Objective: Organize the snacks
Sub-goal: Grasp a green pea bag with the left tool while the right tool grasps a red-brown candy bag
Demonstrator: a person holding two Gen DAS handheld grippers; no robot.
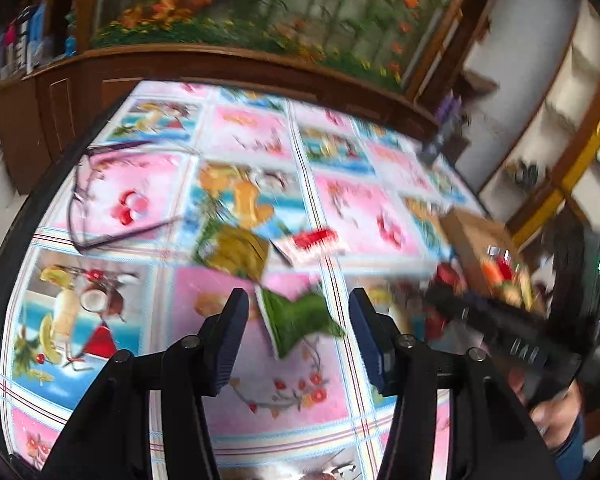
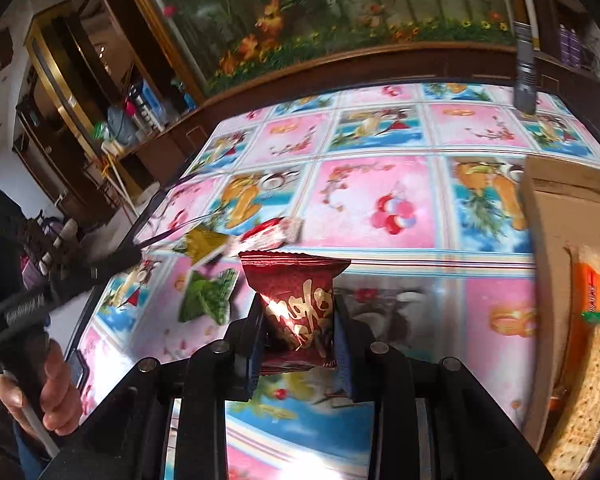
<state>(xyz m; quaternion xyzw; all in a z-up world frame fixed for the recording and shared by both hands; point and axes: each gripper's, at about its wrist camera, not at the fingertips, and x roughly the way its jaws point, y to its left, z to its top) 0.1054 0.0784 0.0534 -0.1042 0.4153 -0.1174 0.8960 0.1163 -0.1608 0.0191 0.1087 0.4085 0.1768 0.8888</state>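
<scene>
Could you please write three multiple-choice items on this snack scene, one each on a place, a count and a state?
1. Where does the cardboard box stand? A) at the table's right side B) on the floor C) on the cabinet
2. How many snack packets lie loose on the tablecloth? A) one B) three C) six
3. What does the right gripper hold? A) nothing B) a green packet C) a dark red packet

A: it sits on the cloth at right. B: green packet, gold packet, red-white packet. C: the fingers pinch the dark red packet; the left gripper gapes.
</scene>
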